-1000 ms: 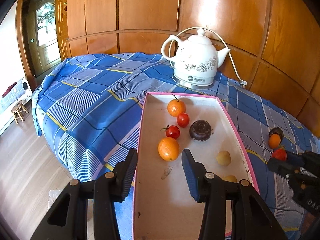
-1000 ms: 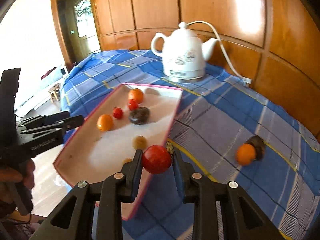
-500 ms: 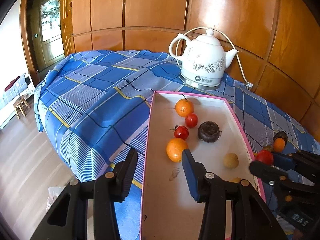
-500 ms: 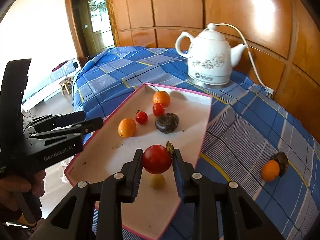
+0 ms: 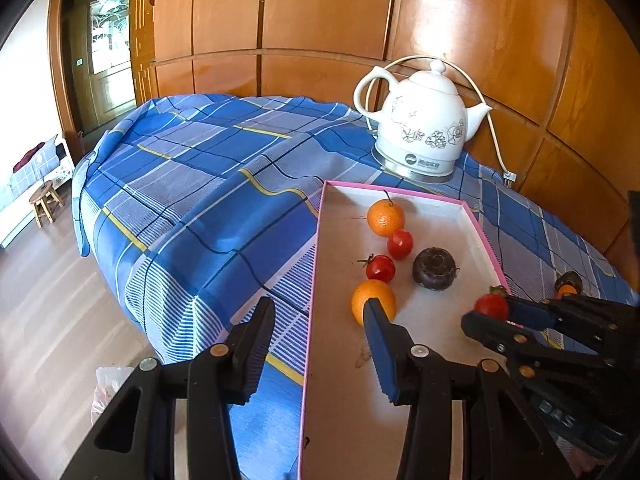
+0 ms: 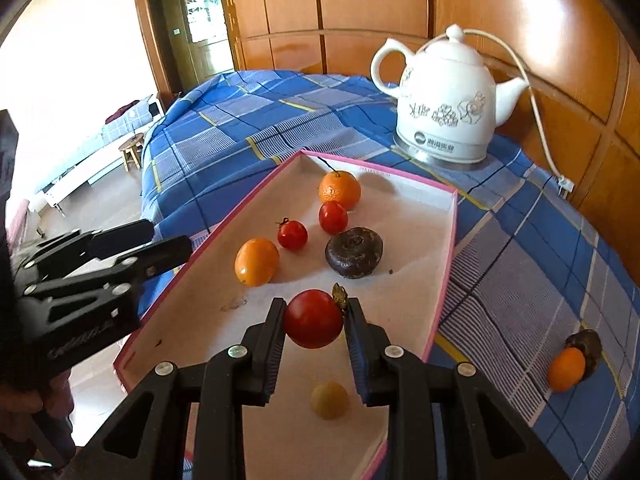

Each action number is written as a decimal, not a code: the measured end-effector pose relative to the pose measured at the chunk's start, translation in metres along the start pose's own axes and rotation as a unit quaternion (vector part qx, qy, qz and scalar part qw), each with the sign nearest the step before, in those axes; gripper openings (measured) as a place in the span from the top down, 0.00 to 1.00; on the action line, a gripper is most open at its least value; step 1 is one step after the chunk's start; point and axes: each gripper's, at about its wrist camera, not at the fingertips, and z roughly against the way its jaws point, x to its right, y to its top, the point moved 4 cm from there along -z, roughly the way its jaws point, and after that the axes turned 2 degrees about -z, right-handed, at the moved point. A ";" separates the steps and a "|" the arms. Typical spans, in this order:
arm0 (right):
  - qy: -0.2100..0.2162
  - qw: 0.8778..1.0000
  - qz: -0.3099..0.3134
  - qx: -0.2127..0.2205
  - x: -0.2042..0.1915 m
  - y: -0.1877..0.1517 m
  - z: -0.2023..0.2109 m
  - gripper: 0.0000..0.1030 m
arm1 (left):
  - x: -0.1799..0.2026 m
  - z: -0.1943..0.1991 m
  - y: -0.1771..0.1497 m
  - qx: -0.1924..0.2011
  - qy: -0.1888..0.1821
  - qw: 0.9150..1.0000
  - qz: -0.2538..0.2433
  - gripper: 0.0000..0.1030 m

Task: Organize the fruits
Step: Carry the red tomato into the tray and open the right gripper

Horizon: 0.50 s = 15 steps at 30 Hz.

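Fingers of the right gripper (image 6: 314,322) clamp a red tomato (image 6: 313,324) at lower centre of the right wrist view, narrowed just to the fruit's width, with a dry greenish calyx poking up by the right finger. The tomato is round, glossy and deep red, held above the white floor of the pink-rimmed tray (image 6: 444,280). Directly beneath it lies a small pale yellow fruit (image 6: 329,400).

The left gripper (image 5: 320,344) stands wide apart and empty in the lower half of the left wrist view, straddling the tray's (image 5: 314,280) left rim, one finger over the blue plaid tablecloth (image 5: 192,200).

Further up the tray sit two oranges (image 6: 257,262), two small tomatoes (image 6: 293,235) and a dark brown wrinkled fruit (image 6: 353,253). At lower right, an orange fruit (image 6: 566,369) touches a dark one on the cloth. A white floral electric kettle (image 6: 446,110) stands behind the tray.
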 end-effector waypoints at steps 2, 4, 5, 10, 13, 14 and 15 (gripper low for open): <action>-0.004 1.000 -0.005 -0.012 0.002 0.003 -0.011 0.71 | -0.002 -0.001 0.000 -0.001 0.001 1.000 0.004 0.55; 0.002 1.000 -0.010 -0.027 0.003 0.004 -0.023 0.70 | -0.004 -0.001 0.001 -0.002 0.001 1.000 0.005 0.55; 0.001 0.999 -0.011 -0.033 0.004 0.004 -0.028 0.70 | -0.004 -0.001 0.000 -0.002 0.002 1.000 0.005 0.55; 0.000 0.999 -0.025 -0.043 0.007 0.004 -0.042 0.70 | -0.004 -0.002 0.000 -0.003 0.001 1.000 0.004 0.55; 0.011 0.999 -0.036 -0.038 0.007 0.003 -0.038 0.70 | -0.002 -0.001 0.001 -0.001 0.000 1.000 0.002 0.55; 0.010 0.999 -0.038 -0.034 0.009 0.003 -0.036 0.70 | -0.002 0.000 0.001 0.000 0.000 1.000 0.002 0.55; 0.011 0.999 -0.042 -0.029 0.010 0.002 -0.032 0.70 | -0.001 0.001 0.001 0.000 -0.001 1.000 0.002 0.55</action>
